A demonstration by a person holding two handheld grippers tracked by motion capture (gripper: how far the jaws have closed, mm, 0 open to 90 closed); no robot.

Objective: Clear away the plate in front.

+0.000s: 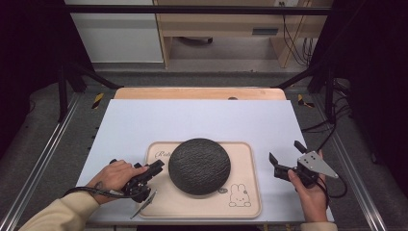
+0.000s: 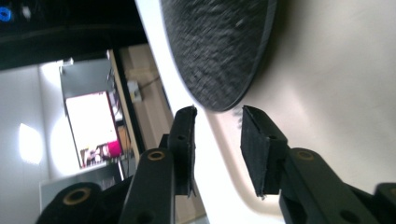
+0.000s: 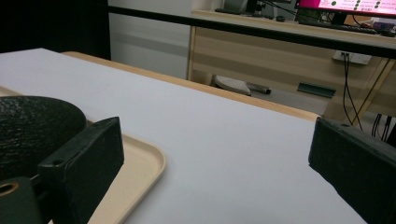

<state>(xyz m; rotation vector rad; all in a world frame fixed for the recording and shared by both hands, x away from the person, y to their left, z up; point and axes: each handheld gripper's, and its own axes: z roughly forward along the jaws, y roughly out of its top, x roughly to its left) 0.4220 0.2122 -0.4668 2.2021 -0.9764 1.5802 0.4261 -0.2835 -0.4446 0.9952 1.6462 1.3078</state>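
Left tongs (image 2: 217,116) released, just off the rough black round plate's (image 1: 199,165) rim on beige tray (image 1: 250,199); right tongs (image 1: 286,157) spread wide over bare bench (image 1: 192,120).

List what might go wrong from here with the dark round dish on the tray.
1. The left gripper sits right at the rim of the dark round dish, jaws apart with nothing between them; a sideways nudge might slide the dish across the tray.
2. The right gripper stands open off the tray, so nothing steadies that side.
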